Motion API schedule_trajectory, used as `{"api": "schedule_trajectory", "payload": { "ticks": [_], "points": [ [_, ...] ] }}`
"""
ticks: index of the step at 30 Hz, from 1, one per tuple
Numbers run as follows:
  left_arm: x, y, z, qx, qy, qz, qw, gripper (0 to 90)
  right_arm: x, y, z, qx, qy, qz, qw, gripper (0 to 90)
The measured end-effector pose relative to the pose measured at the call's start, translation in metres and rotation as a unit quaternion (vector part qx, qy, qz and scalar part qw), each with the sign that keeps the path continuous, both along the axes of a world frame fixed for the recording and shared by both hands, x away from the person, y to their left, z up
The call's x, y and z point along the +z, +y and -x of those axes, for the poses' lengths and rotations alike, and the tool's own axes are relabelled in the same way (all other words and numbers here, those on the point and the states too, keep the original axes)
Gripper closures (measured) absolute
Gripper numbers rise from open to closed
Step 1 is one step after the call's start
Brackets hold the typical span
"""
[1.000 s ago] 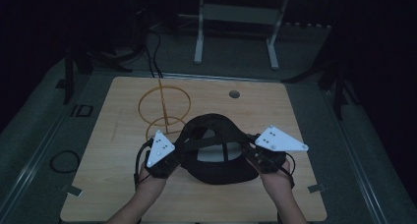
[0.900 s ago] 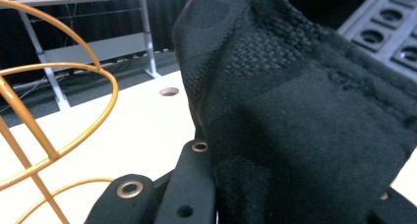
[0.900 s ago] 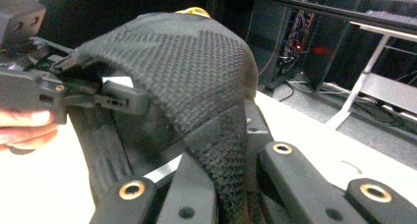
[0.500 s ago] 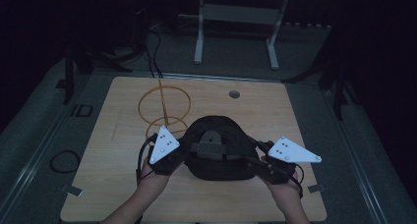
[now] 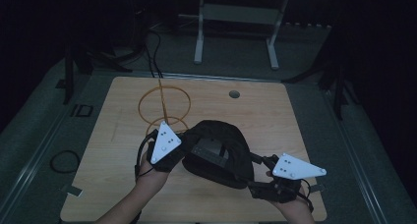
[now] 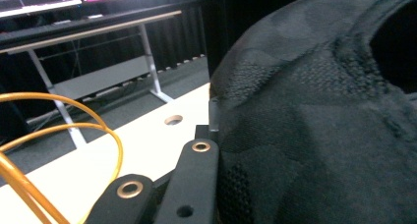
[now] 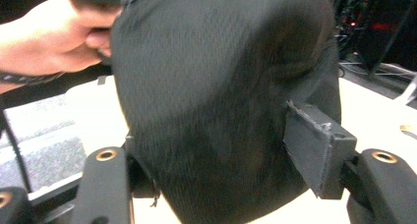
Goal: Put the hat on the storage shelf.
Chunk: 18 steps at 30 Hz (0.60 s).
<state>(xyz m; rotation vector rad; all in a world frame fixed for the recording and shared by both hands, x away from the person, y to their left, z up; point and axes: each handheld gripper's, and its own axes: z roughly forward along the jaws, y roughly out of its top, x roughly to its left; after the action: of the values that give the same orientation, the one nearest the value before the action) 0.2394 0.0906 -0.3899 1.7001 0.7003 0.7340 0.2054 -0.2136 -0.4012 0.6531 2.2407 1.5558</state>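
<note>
Cap [image 5: 219, 153] in dark knitted cloth sits near the middle of my wooden table [image 5: 275, 116], a little toward the near edge, and both my tools are at it. My left gripper [image 5: 173, 154] is clamped tight on the cap's left rim; in the left gripper view the jaws are pressed together with the cloth [image 6: 319, 126] bunched right against them, and the cap's opening shows as a dark hollow at the upper right. My left hand [image 5: 147, 172] holds that tool from the near side.

My right gripper [image 5: 260, 177] is at the cap's near right edge. Its jaws have just been opening, and in the right gripper view they stand apart with the cap [image 7: 216, 111] hanging between them; the right pad [image 7: 317, 145] looks clear of the cloth, while at the left jaw I cannot tell whether the cloth touches. So the right tool has let go, though the cap is between its jaws.

The cap is hollow, and I cannot tell whether anything lies inside it; on the high view a grey patch [image 5: 209, 148] shows on its top.

Behind the left gripper, farther off, a yellow wire stand [image 5: 164, 106] with two rings stands on the table, just beside the cap's far left. A small round hole [image 5: 234, 94] in the tabletop lies well apart, toward the far edge
</note>
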Motion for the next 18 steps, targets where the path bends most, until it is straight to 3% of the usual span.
{"api": "schedule_trajectory", "payload": {
  "ticks": [3,4,6,9,10,11,14,18],
  "points": [
    [0.007,0.008,-0.002,0.003,-0.004,0.02,0.9998,89.0,0.0,-0.004,0.008,0.016,0.007,-0.008,0.9998,32.8],
    [0.008,0.01,-0.002,-0.004,-0.013,0.028,0.9995,89.0,0.001,-0.009,0.014,0.029,0.006,-0.015,0.9995,32.5],
    [0.01,0.015,-0.002,-0.018,-0.03,0.031,0.9989,89.0,0.002,-0.012,0.016,0.028,0.0,-0.015,0.9995,32.9],
    [0.011,0.024,-0.004,-0.05,-0.037,0.045,0.997,89.0,0.009,-0.025,0.017,0.022,-0.018,-0.022,0.9993,38.8],
    [0.012,0.028,-0.006,-0.071,-0.034,0.054,0.9954,88.9,0.011,-0.028,0.016,0.017,-0.025,-0.024,0.9993,39.2],
    [0.012,0.028,-0.006,-0.071,-0.034,0.054,0.9954,89.0,0.011,-0.028,0.016,0.017,-0.025,-0.024,0.9993,39.2],
    [0.01,0.037,-0.01,-0.124,-0.039,0.067,0.9892,88.9,0.022,-0.03,0.011,0.011,-0.059,-0.008,0.9981,47.6],
    [0.008,0.04,-0.009,-0.176,-0.045,0.063,0.9813,88.9,0.031,-0.025,0.008,0.026,-0.072,-0.002,0.9971,48.3]
  ]
}}
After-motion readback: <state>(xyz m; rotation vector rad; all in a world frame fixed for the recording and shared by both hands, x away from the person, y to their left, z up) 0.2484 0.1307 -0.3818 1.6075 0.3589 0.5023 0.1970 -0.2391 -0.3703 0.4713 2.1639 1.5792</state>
